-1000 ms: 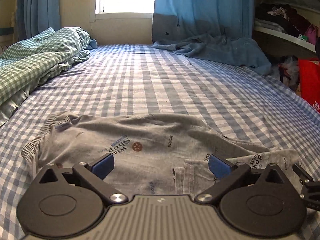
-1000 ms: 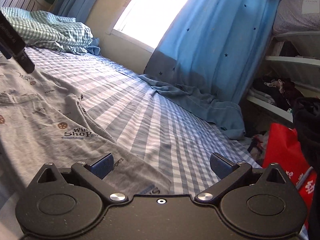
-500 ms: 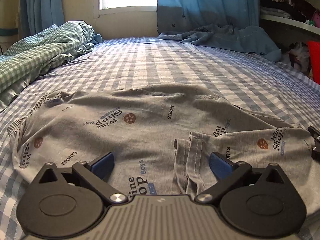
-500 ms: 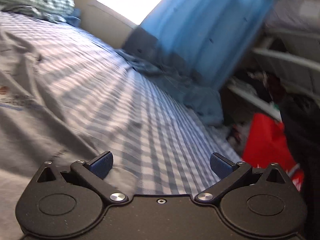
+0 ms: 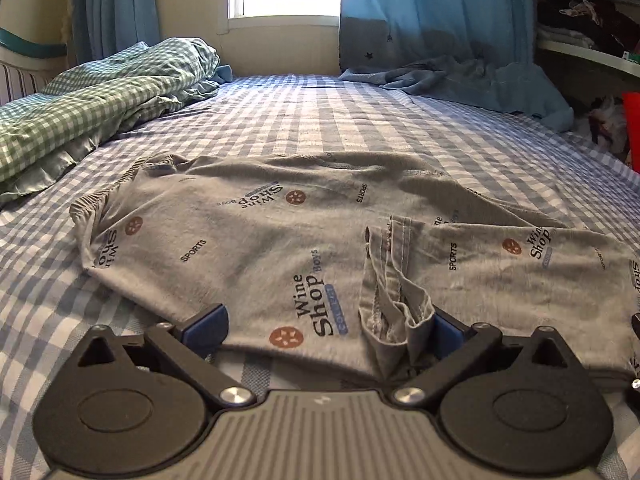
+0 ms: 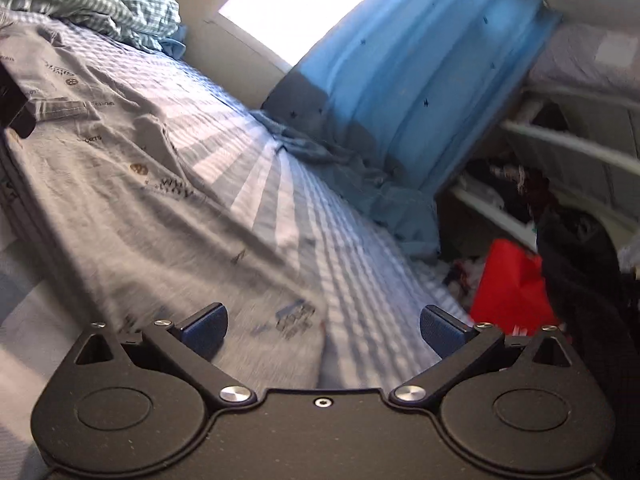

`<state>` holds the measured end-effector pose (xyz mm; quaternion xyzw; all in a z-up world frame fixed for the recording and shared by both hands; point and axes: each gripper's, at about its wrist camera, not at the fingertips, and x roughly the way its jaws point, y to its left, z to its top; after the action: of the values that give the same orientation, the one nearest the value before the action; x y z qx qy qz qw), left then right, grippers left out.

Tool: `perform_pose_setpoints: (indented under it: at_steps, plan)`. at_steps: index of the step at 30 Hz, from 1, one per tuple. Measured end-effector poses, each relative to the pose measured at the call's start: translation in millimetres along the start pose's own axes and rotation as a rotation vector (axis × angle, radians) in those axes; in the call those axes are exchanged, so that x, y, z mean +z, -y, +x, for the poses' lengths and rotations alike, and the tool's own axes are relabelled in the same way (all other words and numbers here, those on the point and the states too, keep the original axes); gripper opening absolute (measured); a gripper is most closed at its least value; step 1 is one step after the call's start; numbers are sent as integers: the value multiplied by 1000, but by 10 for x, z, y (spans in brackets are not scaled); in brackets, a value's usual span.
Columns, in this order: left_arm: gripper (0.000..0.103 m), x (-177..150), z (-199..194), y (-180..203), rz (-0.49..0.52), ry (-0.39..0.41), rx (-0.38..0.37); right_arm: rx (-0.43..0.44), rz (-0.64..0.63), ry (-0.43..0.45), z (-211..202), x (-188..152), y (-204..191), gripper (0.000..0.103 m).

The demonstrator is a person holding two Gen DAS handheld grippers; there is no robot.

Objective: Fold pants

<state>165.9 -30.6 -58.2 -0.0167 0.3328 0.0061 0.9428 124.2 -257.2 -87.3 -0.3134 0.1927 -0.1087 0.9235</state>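
Observation:
Grey printed pants (image 5: 280,236) lie spread across the blue checked bed (image 5: 320,120), waistband at the left, one leg folded back with its hem bunched at the near edge. My left gripper (image 5: 324,328) is open, low at the pants' near edge, the bunched hem lying over its right finger (image 5: 444,332). My right gripper (image 6: 322,326) is open and tilted, over the far end of the pants (image 6: 140,184) near the bed's right side. The left gripper shows at the left edge of the right wrist view (image 6: 16,112).
A green checked duvet (image 5: 100,100) is heaped at the back left. A blue curtain (image 5: 436,24) drapes onto the bed's far right. Shelves with clothes (image 6: 560,152) and a red bag (image 6: 508,284) stand right of the bed.
My left gripper has dropped and moved forward to the pants' near edge, so the bunched hem now rests on its right finger. My right gripper has swung and tilted over the leg end.

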Motion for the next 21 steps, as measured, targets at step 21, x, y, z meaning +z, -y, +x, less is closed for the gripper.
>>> perform_pose_setpoints:
  at_steps: [21]
  plan:
    - [102, -30, -15, -74, -52, 0, -16, 27, 30, 110, -172, 288, -33, 102]
